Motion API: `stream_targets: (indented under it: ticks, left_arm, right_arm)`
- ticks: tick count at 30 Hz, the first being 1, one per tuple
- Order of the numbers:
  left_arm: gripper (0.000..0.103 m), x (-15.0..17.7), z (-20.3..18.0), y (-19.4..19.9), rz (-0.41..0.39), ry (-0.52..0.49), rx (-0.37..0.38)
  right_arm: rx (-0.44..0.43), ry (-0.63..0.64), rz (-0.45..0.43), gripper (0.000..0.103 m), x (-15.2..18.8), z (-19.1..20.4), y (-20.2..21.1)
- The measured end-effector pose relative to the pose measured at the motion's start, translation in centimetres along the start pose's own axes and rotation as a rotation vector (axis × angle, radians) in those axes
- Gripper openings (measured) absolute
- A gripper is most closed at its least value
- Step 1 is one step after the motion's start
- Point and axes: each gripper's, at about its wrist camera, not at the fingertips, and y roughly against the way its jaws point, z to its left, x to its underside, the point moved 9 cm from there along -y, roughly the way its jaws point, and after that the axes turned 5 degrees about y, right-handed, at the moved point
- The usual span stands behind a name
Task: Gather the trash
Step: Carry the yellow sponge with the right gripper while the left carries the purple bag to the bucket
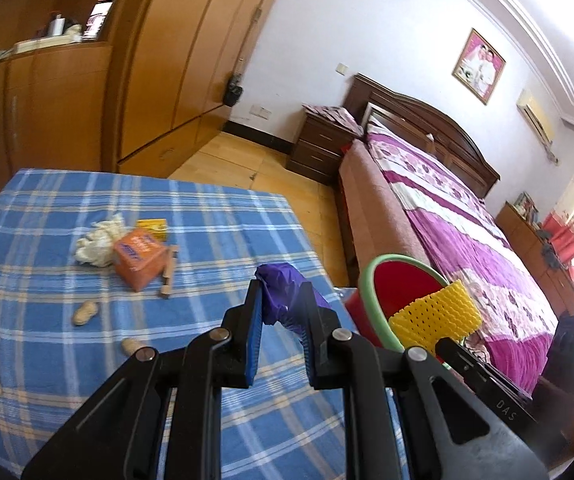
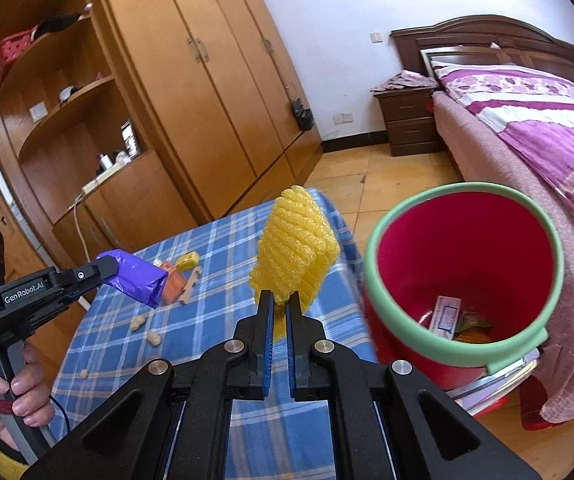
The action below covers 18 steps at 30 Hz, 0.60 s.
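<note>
We read "GenRobot.AI" in white on the black body of our left gripper (image 2: 99, 276), and "DAS" faintly on the right gripper's side in the left wrist view. The left jaws are clamped on a crumpled purple wrapper (image 1: 285, 296), glossy and thin like foil or plastic film, held up over the surface (image 1: 215, 216). Our right gripper (image 2: 281, 308) has its jaws pinched tight on the lower edge of a yellow foam net (image 2: 295, 248), a soft ribbed mesh sleeve that stands upright above them, just left of the bin (image 2: 463, 248). The bin is round, red plastic with a pale green rim, and sits off the surface's right edge beside the bed (image 2: 527, 120); at its bottom lie a small printed carton and some scraps, the print too small to read. The surface wears a blue plaid cloth. On it, well ahead of the left jaws, rest an orange box (image 1: 139, 258) with blue lettering we cannot make out, a wadded white tissue (image 1: 101, 240) touching it, a small yellow box (image 1: 153, 227) behind, a wooden stick (image 1: 169, 274) alongside, and peanuts (image 1: 85, 313) in the shell scattered nearer us.
</note>
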Motion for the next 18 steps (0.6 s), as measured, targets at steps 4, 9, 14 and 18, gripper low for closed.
stream_targets:
  ticks: [4,9,14,18]
  left_arm:
    - [0.017,0.3,-2.2,-1.7,0.025,-0.031,0.013]
    - [0.017,1.2,-5.1,-4.3,0.069,-0.084,0.033]
    - [0.017,2.0,-8.1,-6.8,0.101,-0.129,0.056]
    - [0.017,2.8,-10.5,-9.2,0.138,-0.152,0.077]
  right_arm:
    - [0.023,-0.024,-0.010,0.006,-0.2,-2.3,0.5]
    - [0.062,-0.048,-0.013,0.006,-0.3,-5.4,0.6]
    - [0.106,-0.083,0.004,0.006,0.2,-8.8,0.3]
    - [0.128,-0.114,0.019,0.006,0.6,-11.1,0.0]
